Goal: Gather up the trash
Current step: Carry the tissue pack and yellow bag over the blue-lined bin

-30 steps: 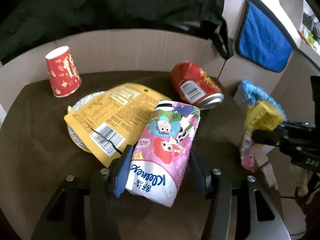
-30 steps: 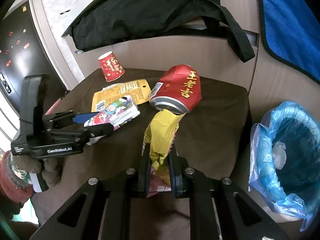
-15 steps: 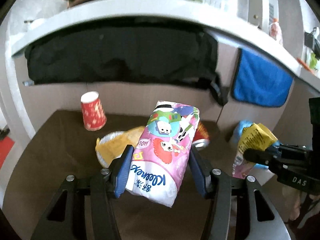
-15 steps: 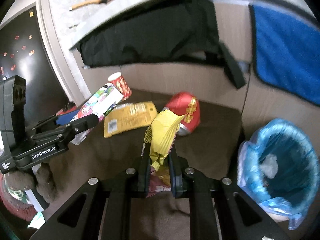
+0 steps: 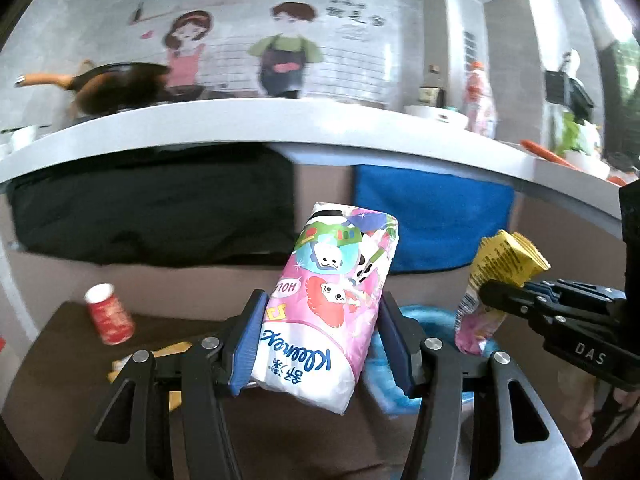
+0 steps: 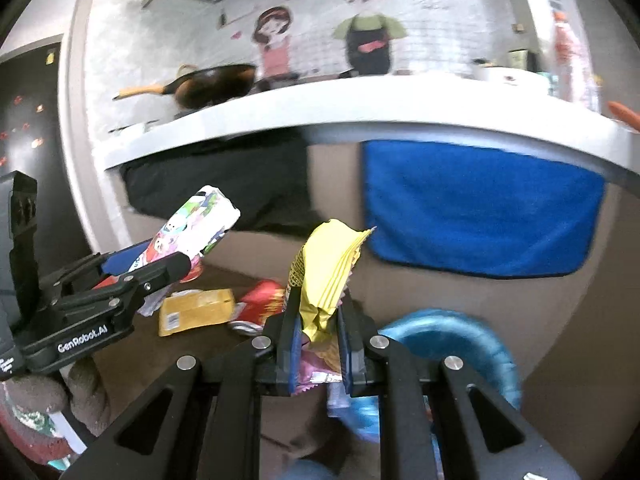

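Note:
My left gripper (image 5: 320,320) is shut on a pink tissue pack (image 5: 336,304) and holds it in the air. It also shows in the right wrist view (image 6: 192,232). My right gripper (image 6: 318,320) is shut on a crumpled yellow wrapper (image 6: 328,272), which shows in the left wrist view (image 5: 504,268) too. A bin lined with a blue bag (image 6: 452,340) stands below, right of the wrapper; in the left wrist view its blue bag (image 5: 380,376) lies just behind the tissue pack. On the brown table (image 6: 192,356) lie a yellow packet (image 6: 196,312) and a red can (image 6: 260,304).
A red paper cup (image 5: 110,314) stands at the table's back left. A white counter (image 5: 280,128) with a pan (image 5: 116,88) overhangs the table. A black bag (image 5: 160,208) and a blue towel (image 6: 480,208) hang under it.
Both grippers have risen well above the table and tilted up with their loads. The table things have dropped low in view. The blue bin now lies close beneath both grippers.

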A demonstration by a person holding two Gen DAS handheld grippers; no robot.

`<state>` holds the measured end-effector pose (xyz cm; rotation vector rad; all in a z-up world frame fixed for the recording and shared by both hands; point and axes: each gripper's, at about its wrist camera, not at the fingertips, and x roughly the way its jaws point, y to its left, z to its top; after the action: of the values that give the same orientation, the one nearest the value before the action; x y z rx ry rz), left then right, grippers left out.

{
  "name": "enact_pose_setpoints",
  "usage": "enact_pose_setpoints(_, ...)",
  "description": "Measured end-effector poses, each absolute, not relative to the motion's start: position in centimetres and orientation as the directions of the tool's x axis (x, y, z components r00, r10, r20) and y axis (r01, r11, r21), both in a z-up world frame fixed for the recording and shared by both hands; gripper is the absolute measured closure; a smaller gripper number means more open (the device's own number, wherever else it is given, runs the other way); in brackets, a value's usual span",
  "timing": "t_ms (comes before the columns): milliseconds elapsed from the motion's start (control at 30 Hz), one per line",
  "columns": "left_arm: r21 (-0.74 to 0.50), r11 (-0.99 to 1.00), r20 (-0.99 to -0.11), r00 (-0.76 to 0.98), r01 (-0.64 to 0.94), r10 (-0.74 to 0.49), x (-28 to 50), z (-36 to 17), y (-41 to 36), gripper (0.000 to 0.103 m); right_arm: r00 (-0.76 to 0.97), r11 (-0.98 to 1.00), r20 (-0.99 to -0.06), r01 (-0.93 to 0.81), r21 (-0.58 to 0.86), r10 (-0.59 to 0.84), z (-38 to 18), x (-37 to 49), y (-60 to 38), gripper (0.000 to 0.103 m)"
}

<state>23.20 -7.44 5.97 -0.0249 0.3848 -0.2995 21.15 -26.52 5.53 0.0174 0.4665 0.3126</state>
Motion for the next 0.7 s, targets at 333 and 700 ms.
enact_pose_setpoints(333, -0.087, 0.912, -0.423, 0.814, 0.400, -0.397, 25.9, 3.8, -16.6, 0.048, 0.870, 0.977, -0.448, -0.155, 0.144, 0.204, 3.1, 22.3, -34.7, 0.088)
enact_pose_setpoints(700, -0.145, 0.907, -0.521, 0.749, 0.395, -0.409, 29.7, -0.8, -19.3, 0.048, 0.849, 0.974, -0.493, -0.098, 0.203, 0.188, -1.1, 25.2, -38.1, 0.088)
